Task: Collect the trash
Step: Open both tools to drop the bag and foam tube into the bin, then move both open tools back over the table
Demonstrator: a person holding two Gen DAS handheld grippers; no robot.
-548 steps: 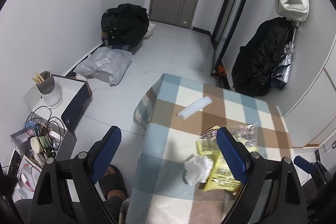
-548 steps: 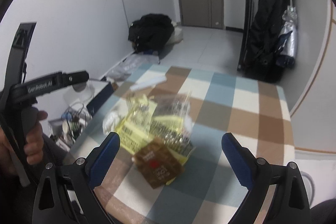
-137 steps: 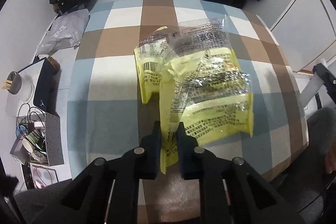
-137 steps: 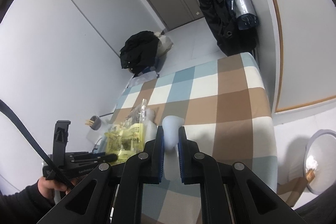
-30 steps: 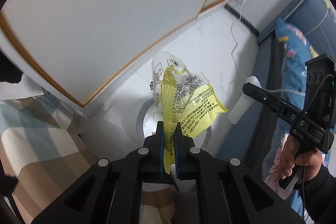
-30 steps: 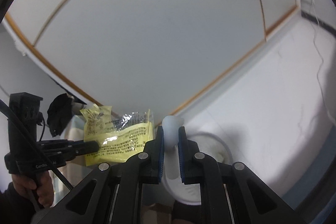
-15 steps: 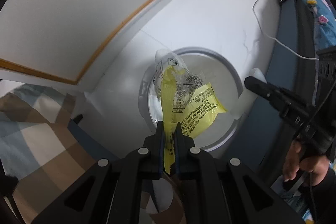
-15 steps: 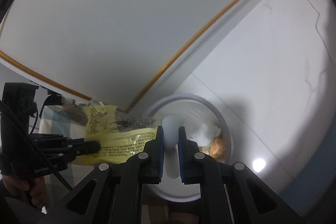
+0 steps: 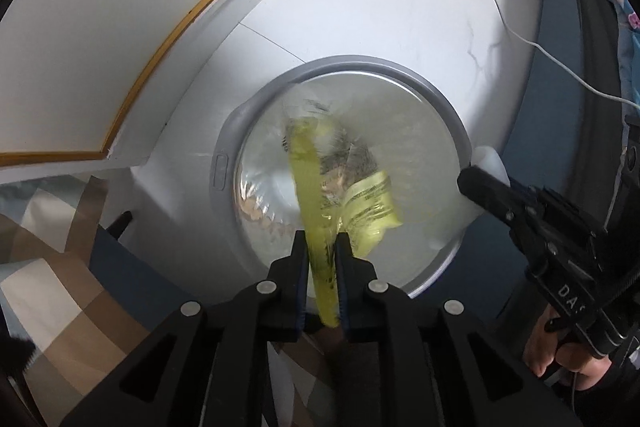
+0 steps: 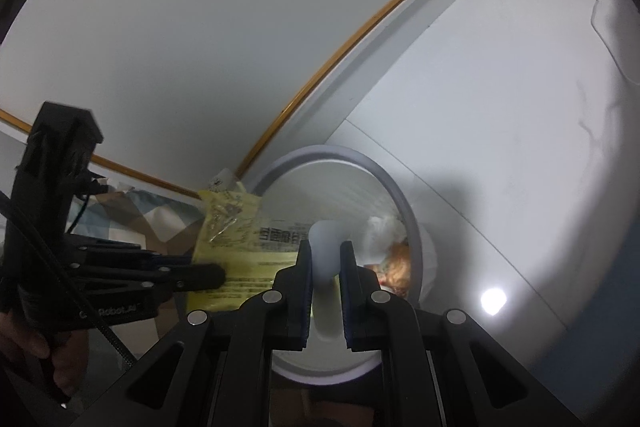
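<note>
My left gripper (image 9: 322, 251) is shut on a yellow and clear plastic wrapper (image 9: 320, 195) and holds it right over the round grey trash bin (image 9: 236, 119) on the white floor. The wrapper (image 10: 232, 239) also shows in the right wrist view, with the left gripper (image 10: 216, 277) beside it. My right gripper (image 10: 325, 263) is shut on a white foam piece (image 10: 326, 247) above the bin's rim (image 10: 384, 183). In the left wrist view the right gripper (image 9: 478, 183) reaches in from the right with the foam piece (image 9: 490, 163) at its tip. Crumpled tissue (image 10: 382, 231) and brown trash (image 10: 398, 259) lie inside the bin.
The checked tablecloth's edge (image 9: 52, 267) is at lower left. A white wall panel with gold trim (image 9: 160, 35) stands behind the bin. A white cable (image 9: 560, 59) runs across the floor. A blue bed edge (image 9: 560, 39) is to the right.
Both grippers have come lower and closer over the bin. The yellow wrapper now hangs blurred down into the bin's mouth. The foam piece is still in my right gripper.
</note>
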